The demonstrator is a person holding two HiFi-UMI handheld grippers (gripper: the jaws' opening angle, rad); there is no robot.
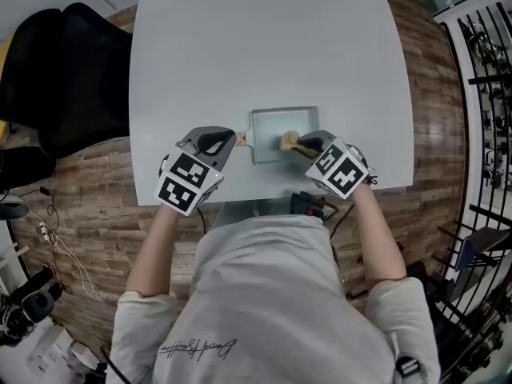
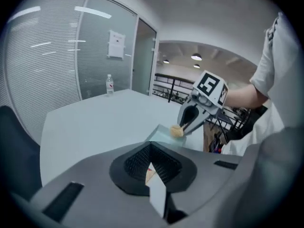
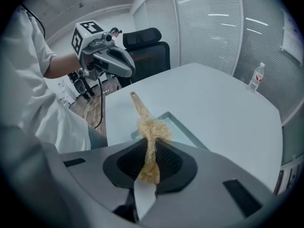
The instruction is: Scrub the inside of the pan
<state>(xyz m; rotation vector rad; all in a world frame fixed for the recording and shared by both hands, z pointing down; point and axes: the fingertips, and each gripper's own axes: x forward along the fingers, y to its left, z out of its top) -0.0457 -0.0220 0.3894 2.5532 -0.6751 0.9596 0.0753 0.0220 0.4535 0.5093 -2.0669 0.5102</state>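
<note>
A person at a pale table (image 1: 264,46) sets two handheld grippers to a shallow rectangular pan (image 1: 269,128), which lies near the table's front edge, its wooden handle (image 1: 241,138) pointing to the person's left. The left gripper (image 1: 233,139) has its jaws clamped together on the end of that handle, a tan sliver showing between them. The right gripper (image 1: 303,145) pinches a straw-coloured fibrous scrubber (image 1: 288,141), held inside the pan at its right side (a water bottle (image 2: 109,85) stands well apart, at the table's far edge).
</note>
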